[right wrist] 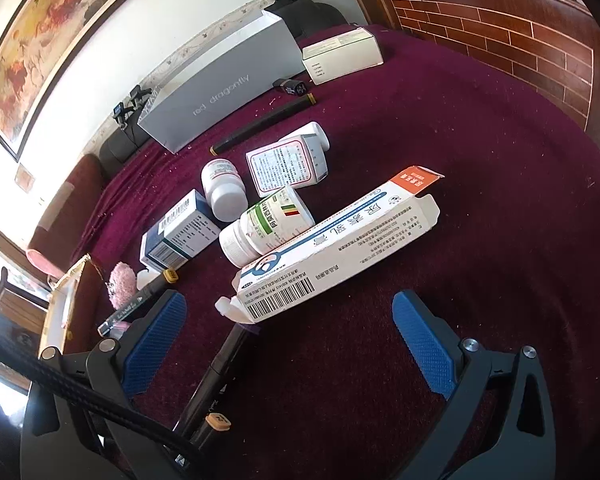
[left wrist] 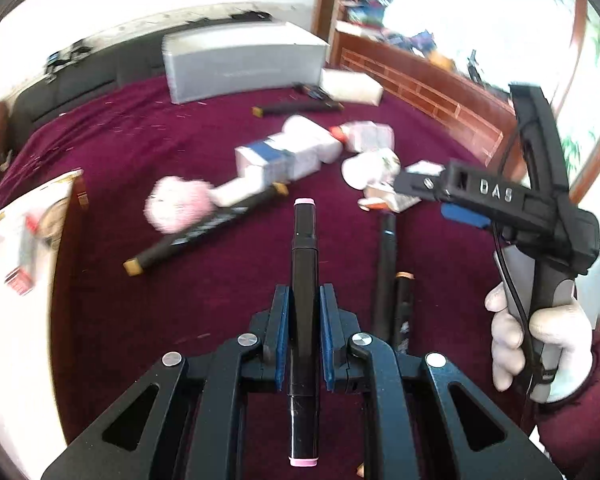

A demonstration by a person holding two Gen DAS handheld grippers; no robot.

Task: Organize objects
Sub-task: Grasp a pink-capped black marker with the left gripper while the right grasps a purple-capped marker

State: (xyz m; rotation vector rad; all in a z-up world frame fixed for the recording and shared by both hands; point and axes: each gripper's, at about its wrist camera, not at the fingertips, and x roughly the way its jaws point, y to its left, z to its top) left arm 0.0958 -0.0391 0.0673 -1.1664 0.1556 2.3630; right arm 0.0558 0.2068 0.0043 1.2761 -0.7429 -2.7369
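Observation:
My left gripper [left wrist: 304, 312] is shut on a black marker with pink caps [left wrist: 305, 264], held along its fingers above the maroon cloth. My right gripper [right wrist: 288, 316] is open and empty, low over the cloth, just in front of a long white medicine carton [right wrist: 340, 244]. It also shows in the left wrist view [left wrist: 432, 196], held by a gloved hand at the right. Two black markers [right wrist: 216, 368] lie under and between its fingers. Pill bottles [right wrist: 260, 232], small boxes [right wrist: 180, 236] and a pink pompom [right wrist: 122, 284] lie in a heap beyond.
A grey box [right wrist: 216, 96] and a white box [right wrist: 340, 54] stand at the back of the maroon table [right wrist: 480, 200]. Another black marker [right wrist: 260, 124] lies near them. An open box [left wrist: 24, 240] stands at the left edge. A wooden counter [right wrist: 520, 40] is at the right.

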